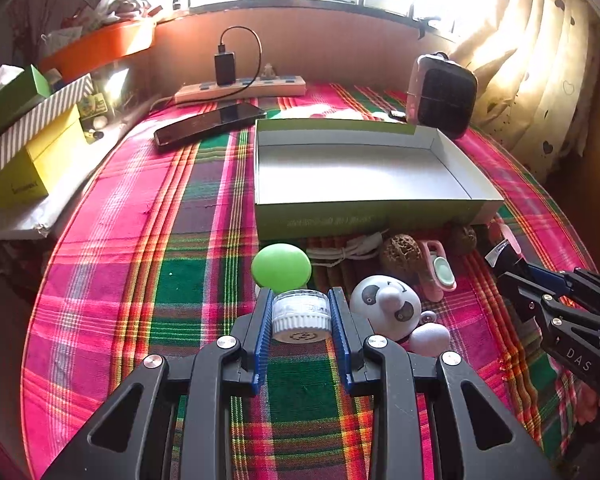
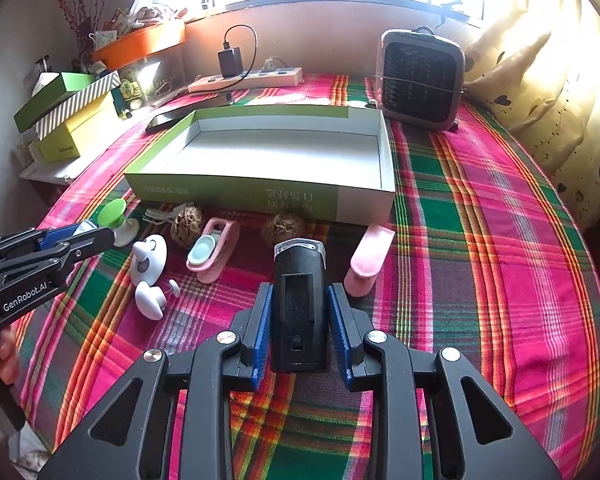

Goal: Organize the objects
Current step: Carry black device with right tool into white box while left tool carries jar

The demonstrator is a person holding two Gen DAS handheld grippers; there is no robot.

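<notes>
White letters reading "GenRobot.AI" run along the black body of the left gripper at the near left, and the letters "DAS" show on the black body of the right gripper at the near right. The near wall of the green box carries pale printed characters, too blurred to make out. The yellow box at the far left has a small dark word on its side that cannot be read.

Both wrist views—downward, sharing box
</notes>
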